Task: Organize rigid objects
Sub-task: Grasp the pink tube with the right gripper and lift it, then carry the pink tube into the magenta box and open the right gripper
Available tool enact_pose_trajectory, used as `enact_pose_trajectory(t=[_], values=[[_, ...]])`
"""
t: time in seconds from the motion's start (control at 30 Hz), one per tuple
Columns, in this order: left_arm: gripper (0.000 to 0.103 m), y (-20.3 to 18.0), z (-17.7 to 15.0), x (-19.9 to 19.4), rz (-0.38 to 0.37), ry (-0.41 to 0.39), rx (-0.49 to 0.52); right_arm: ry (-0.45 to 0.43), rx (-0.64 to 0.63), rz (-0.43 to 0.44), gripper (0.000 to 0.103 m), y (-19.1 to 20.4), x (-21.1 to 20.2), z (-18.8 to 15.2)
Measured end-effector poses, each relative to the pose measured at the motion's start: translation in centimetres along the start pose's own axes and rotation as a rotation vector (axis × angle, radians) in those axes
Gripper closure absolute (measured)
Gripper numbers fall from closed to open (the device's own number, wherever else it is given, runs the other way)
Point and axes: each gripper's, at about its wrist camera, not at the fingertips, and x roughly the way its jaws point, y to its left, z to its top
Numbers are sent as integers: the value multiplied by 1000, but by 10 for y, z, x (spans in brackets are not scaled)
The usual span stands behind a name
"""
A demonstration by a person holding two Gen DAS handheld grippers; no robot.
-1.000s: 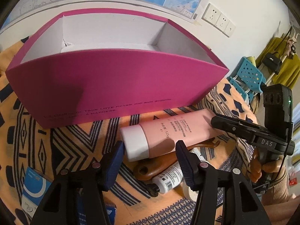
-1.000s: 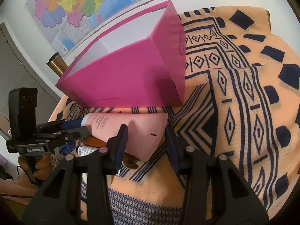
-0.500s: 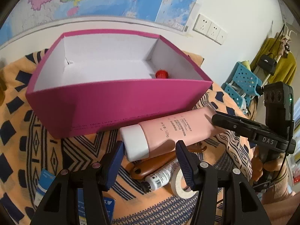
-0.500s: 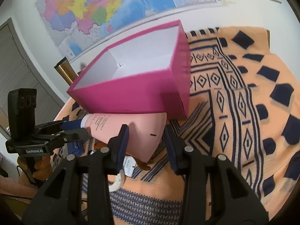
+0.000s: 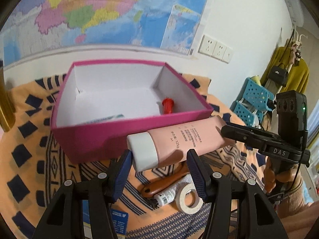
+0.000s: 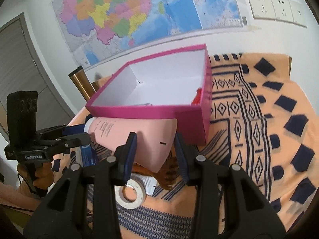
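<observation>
Your left claw (image 5: pixel 159 164) is clamped on the white cap end of the pink tube (image 5: pixel 179 141), and your right claw (image 6: pixel 155 149) is clamped on its flat crimped end, so the one tube hangs level between the two, clear of the table (image 6: pixel 279 119) and its orange patterned cloth. From the left wrist view the tube runs away to the right, just in front of the near wall of the magenta box (image 5: pixel 89 135) and about level with its rim; from the right wrist view it runs away to the left, again just before the box. One box stands open on the cloth. Inside it you can count one red-capped item (image 5: pixel 168 105) against the right wall and one flat pale item (image 5: pixel 103 118) near the front wall, mostly hidden. Below the tube on the cloth lie one roll of white tape (image 5: pixel 188 199), one small white tube with a black cap (image 5: pixel 169 195), one brown wooden-looking piece (image 5: pixel 159 185) and one blue packet (image 5: pixel 117 219) by your left claw.
</observation>
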Motion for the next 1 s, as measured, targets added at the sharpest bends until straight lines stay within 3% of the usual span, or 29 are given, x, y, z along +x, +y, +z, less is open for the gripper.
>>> enact_pose_trajectory(t=[0.43, 1.0], values=[[44, -1, 24, -8, 34, -69, 27, -66, -63, 0, 61, 12, -6, 30], [44, 4, 51, 18, 65, -51, 30, -84, -63, -9, 61, -5, 10, 62]])
